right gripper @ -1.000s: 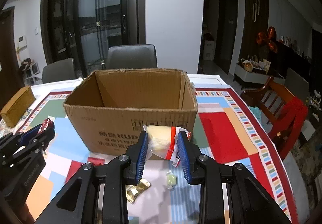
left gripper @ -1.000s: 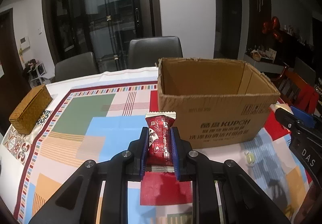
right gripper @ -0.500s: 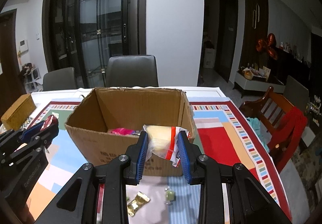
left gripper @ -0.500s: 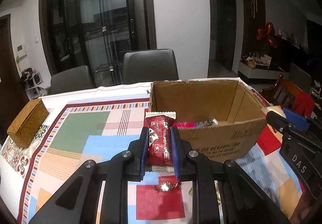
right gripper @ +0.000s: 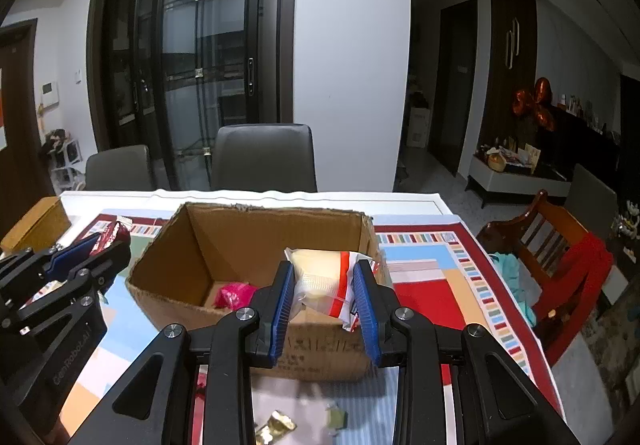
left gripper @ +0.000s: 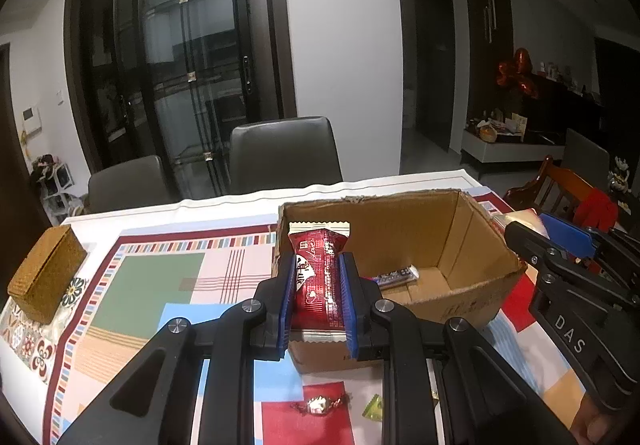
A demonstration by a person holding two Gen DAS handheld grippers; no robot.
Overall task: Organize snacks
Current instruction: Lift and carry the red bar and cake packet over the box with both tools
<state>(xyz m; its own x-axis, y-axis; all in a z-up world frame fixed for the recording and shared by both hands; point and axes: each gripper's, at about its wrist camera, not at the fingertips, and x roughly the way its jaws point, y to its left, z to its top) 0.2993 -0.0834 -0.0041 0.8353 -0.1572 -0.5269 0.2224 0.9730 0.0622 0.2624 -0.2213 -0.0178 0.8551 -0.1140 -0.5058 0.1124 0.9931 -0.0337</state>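
Both claws are clamped, your left claw (left gripper: 318, 295) on the red snack bar (left gripper: 319, 277), your right claw (right gripper: 322, 299) on the clear-wrapped pastry (right gripper: 324, 281), near the cardboard box (right gripper: 248, 241) rim, where early release could spill them onto the bench.

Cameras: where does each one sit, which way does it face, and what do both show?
Left wrist: on the left gripper, looking along its fingers, shut on a red snack bar, toward the cardboard box; the right gripper shows at right.
Right wrist: on the right gripper, shut on a clear snack bag, facing the box; the left gripper shows at left.
Shared: box, both grippers, tablecloth.
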